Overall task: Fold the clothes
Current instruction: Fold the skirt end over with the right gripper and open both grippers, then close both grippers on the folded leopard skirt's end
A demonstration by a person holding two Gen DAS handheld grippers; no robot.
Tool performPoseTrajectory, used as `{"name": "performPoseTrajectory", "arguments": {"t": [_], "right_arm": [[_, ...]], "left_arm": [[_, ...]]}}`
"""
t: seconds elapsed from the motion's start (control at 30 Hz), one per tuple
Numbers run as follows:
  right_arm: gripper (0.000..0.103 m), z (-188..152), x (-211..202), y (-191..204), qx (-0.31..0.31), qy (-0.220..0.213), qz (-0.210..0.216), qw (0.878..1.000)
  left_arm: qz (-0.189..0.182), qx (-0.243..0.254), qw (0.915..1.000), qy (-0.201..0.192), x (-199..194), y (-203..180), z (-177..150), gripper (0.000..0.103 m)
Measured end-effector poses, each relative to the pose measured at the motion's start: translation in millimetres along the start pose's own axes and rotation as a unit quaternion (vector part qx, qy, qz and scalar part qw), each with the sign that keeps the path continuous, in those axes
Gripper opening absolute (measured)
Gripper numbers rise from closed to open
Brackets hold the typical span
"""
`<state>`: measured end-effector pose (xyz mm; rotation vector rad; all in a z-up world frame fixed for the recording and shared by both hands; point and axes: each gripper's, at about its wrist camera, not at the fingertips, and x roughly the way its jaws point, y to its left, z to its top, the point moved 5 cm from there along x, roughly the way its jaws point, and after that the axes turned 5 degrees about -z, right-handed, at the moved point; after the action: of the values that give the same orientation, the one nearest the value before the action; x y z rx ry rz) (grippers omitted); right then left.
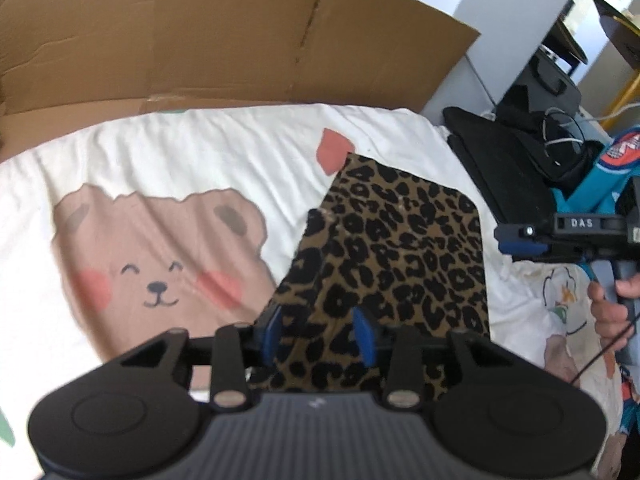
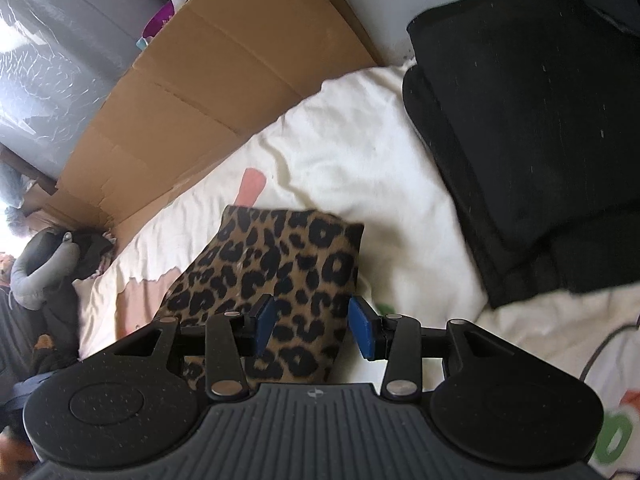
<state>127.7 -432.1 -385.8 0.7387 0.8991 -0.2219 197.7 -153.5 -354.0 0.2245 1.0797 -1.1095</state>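
A leopard-print garment (image 1: 396, 240) lies folded into a long strip on the white bear-print bedsheet (image 1: 160, 160). My left gripper (image 1: 320, 334) is open, its blue pads (image 1: 364, 338) spread over the near end of the garment. My right gripper (image 2: 314, 326) is open too, its blue pads (image 2: 362, 330) on either side of the garment (image 2: 280, 264) near its right edge. The right gripper also shows in the left wrist view (image 1: 524, 236), held in a hand at the right, beside the garment's far right edge.
A folded stack of black clothes (image 2: 532, 128) lies on the bed to the right of the garment. A flattened cardboard sheet (image 1: 224, 40) stands along the far side of the bed. Bags and cables (image 1: 560, 136) sit beyond the bed's right corner.
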Motion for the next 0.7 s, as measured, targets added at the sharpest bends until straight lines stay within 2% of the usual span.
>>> {"name": "performPoseTrajectory", "arguments": {"t": [0.1, 0.17, 0.2, 0.23, 0.47, 0.6, 0.7], "right_arm": [[0.048, -11.0, -0.3, 0.0, 0.009, 0.010, 0.010, 1.000], [0.048, -18.4, -0.8, -0.1, 0.016, 0.013, 0.019, 1.000], [0.048, -22.0, -1.1, -0.2, 0.019, 0.014, 0.024, 0.999], [0.048, -25.6, -1.3, 0.0, 0.020, 0.014, 0.027, 0.999], [0.048, -41.7, 2.7, -0.4, 0.023, 0.029, 0.029, 0.999], [0.048, -45.6, 5.3, 0.4, 0.028, 0.036, 0.035, 0.998], [0.048, -48.2, 7.6, 1.9, 0.031, 0.040, 0.037, 0.998]], "left_arm": [[-0.002, 0.001, 1.0000, 0.005, 8.6, 1.5, 2.8, 0.046], [-0.006, 0.004, 1.0000, 0.001, 11.4, 2.3, 4.7, 0.029], [-0.007, 0.005, 1.0000, -0.001, 12.6, 2.8, 5.7, 0.012], [-0.010, 0.004, 0.9999, 0.003, 14.5, 3.6, 6.7, 0.010], [-0.023, -0.014, 0.9996, 0.005, 13.2, 8.9, 9.6, 0.004], [-0.029, -0.019, 0.9993, 0.011, 15.3, 8.9, 9.6, 0.011], [-0.026, -0.020, 0.9993, 0.017, 19.9, 10.1, 8.0, 0.011]]}}
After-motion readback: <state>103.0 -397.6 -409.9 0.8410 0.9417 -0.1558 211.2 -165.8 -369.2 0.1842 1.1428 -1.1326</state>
